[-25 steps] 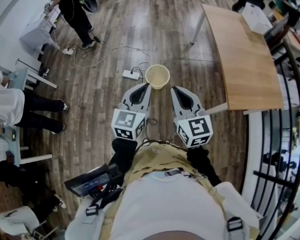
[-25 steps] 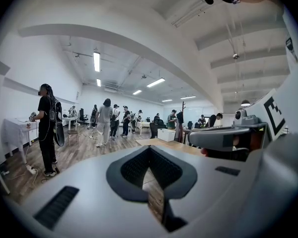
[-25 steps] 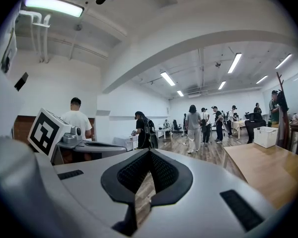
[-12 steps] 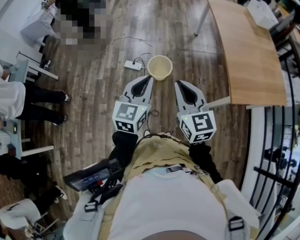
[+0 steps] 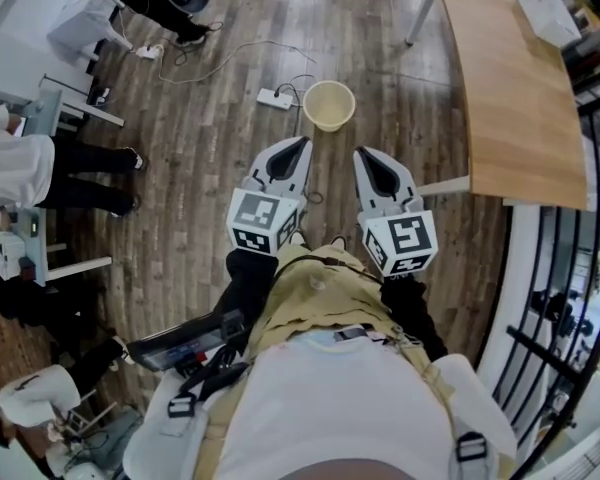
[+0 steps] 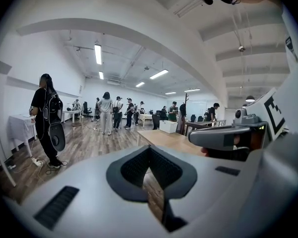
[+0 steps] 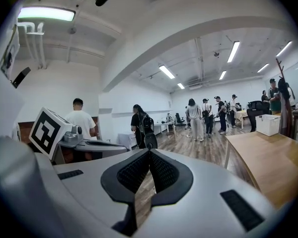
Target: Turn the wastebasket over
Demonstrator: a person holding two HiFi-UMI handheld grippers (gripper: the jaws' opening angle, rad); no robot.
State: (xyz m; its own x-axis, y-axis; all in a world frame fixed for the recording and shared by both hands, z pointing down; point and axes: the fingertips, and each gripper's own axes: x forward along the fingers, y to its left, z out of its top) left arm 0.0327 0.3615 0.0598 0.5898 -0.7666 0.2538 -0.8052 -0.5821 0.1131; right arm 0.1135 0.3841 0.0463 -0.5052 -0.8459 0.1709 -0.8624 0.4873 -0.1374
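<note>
The left gripper [image 5: 303, 144] and right gripper [image 5: 361, 153] were both closed, with jaw tips touching and nothing between them, and were held side by side, a little apart, in front of the person. Ahead of them and clear of both, the wastebasket [image 5: 329, 105] stood upright on the floor [image 5: 210, 168], mouth up. It was just beside a power strip [image 5: 273, 98], with a table [image 5: 520, 98] off to its right.

Grey two-jaw left gripper [image 5: 302, 143], jaws together, empty, grey two-jaw right gripper [image 5: 361, 154] alongside, jaws together, empty, both pointing forward
</note>
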